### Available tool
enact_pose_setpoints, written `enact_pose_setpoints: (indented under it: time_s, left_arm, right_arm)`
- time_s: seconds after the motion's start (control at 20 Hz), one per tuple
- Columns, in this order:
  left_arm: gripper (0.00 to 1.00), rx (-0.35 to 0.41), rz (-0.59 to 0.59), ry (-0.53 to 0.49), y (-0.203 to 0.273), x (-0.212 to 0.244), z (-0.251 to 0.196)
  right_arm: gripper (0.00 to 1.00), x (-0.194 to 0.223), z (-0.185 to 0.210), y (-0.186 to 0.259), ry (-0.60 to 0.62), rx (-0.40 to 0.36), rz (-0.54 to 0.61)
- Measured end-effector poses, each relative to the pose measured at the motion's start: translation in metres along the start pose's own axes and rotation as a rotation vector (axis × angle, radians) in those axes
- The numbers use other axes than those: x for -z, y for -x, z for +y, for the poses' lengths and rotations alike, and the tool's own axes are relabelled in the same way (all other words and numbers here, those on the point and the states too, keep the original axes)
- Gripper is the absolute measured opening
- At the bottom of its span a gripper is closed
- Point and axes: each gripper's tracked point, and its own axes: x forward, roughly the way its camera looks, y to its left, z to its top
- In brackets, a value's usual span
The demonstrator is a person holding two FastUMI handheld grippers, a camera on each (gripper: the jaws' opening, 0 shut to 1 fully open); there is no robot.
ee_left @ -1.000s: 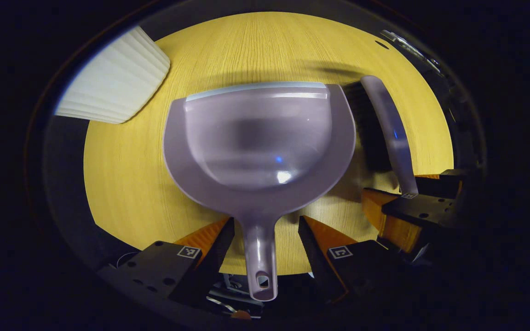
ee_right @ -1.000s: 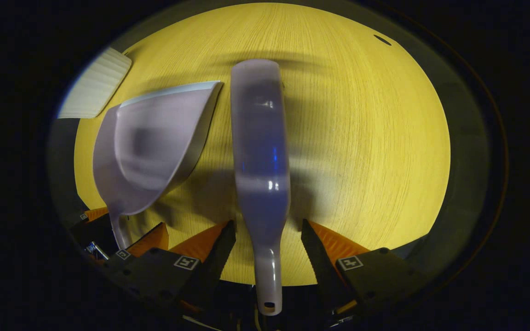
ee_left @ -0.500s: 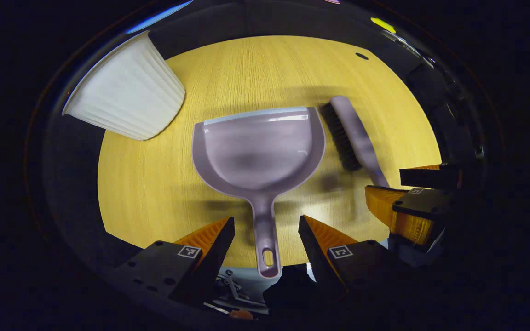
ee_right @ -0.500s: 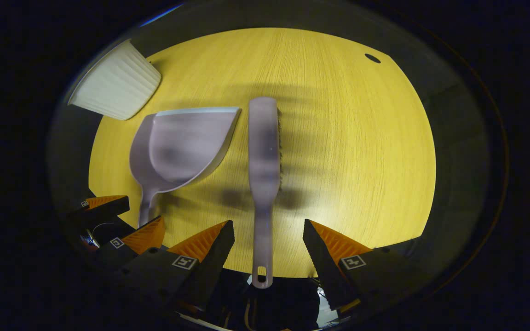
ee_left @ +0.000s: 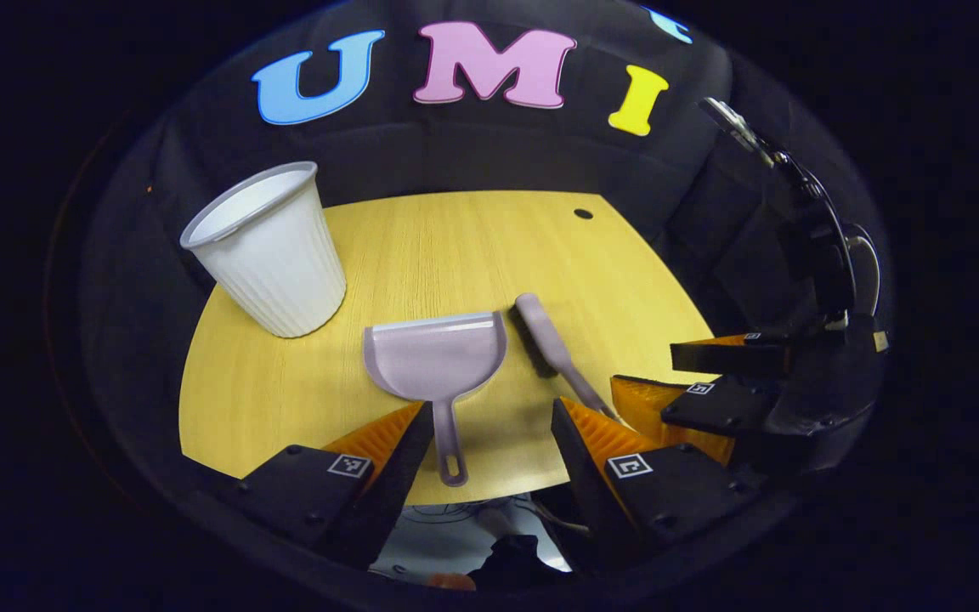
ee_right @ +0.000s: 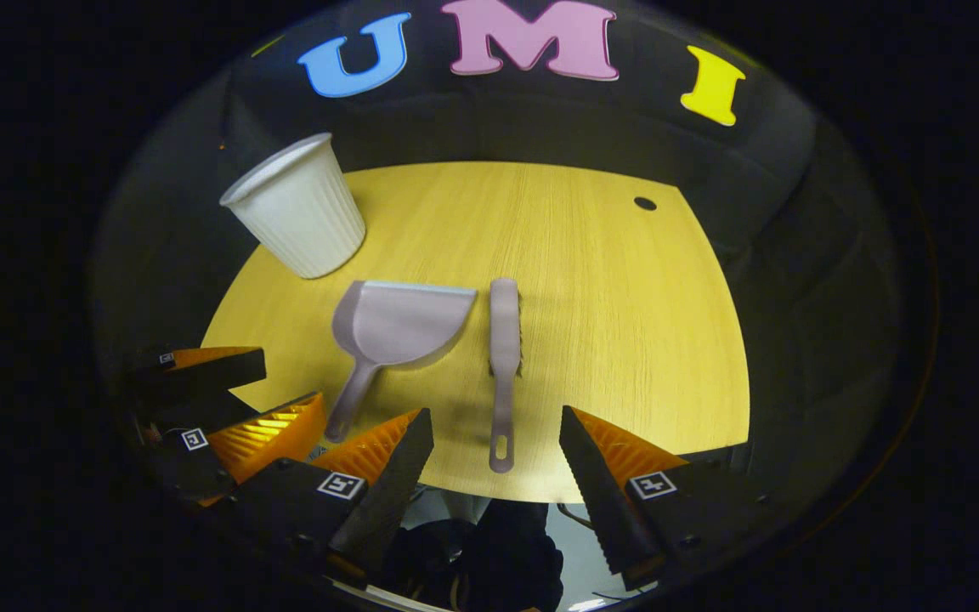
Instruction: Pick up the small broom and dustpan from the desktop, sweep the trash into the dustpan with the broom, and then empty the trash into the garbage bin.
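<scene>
We take this for a staged recording booth, not a lived-in room. Black cloth (ee_right: 489, 127) hangs as the wall close behind a single light-wood bench (ee_right: 608, 323), which has a small round cable hole (ee_right: 645, 203) near its far edge. A stand with cabling (ee_left: 804, 221) rises at one side in the left gripper view. On the bench we note household props: a white ribbed bin (ee_right: 298, 208), a dustpan (ee_right: 396, 327) and a brush (ee_right: 504, 357).
</scene>
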Motion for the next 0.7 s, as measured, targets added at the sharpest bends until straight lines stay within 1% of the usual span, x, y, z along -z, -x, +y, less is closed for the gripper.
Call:
enact_pose_setpoints:
  time_s: [0.05,0.1,0.15,0.2,0.25,0.3,0.35,0.4,0.45,0.55,0.6,0.65,0.7]
  left_arm:
    - [0.83,0.022,-0.024,0.004,0.009,-0.002,-0.007]
    - [0.83,0.037,-0.058,0.009,0.015,-0.006,-0.012]
    - [0.83,0.046,-0.091,0.007,0.015,-0.009,-0.015]
    - [0.83,0.047,-0.143,0.009,0.021,-0.016,-0.018]
    - [0.83,0.048,-0.185,0.009,0.030,-0.024,-0.023]
    - [0.83,0.044,-0.230,0.010,0.037,-0.029,-0.023]
    - [0.83,0.043,-0.296,0.007,0.042,-0.036,-0.023]
    - [0.83,0.036,-0.343,0.006,0.050,-0.042,-0.022]
    - [0.83,0.029,-0.405,0.013,0.055,-0.044,-0.022]
    - [0.83,-0.011,-0.512,0.036,0.068,-0.047,-0.018]
    - [0.83,-0.028,-0.583,0.054,0.077,-0.051,-0.017]
    - [0.83,-0.052,-0.663,0.066,0.075,-0.054,-0.016]
    - [0.81,-0.086,-0.690,0.078,0.081,-0.050,-0.014]
  right_arm:
    - [0.96,-0.003,0.001,0.012,0.013,0.000,-0.037]
    - [0.91,-0.005,-0.002,0.023,0.029,0.012,-0.064]
    - [0.89,-0.009,-0.004,0.034,0.034,0.009,-0.094]
    - [0.96,-0.013,-0.004,0.043,0.029,0.001,-0.124]
    - [0.91,-0.018,-0.008,0.048,0.025,-0.002,-0.149]
    - [0.97,-0.028,-0.010,0.057,0.026,-0.010,-0.192]
    - [0.97,-0.041,-0.012,0.070,0.034,-0.013,-0.237]
    - [0.91,-0.050,-0.018,0.080,0.048,-0.007,-0.275]
    - [0.97,-0.061,-0.023,0.090,0.064,-0.002,-0.330]
    - [0.97,-0.085,-0.036,0.113,0.105,0.006,-0.435]
    - [0.96,-0.096,-0.044,0.132,0.121,0.013,-0.491]
    - [0.97,-0.110,-0.054,0.148,0.125,0.021,-0.566]
    - [0.97,-0.123,-0.066,0.167,0.124,0.029,-0.632]
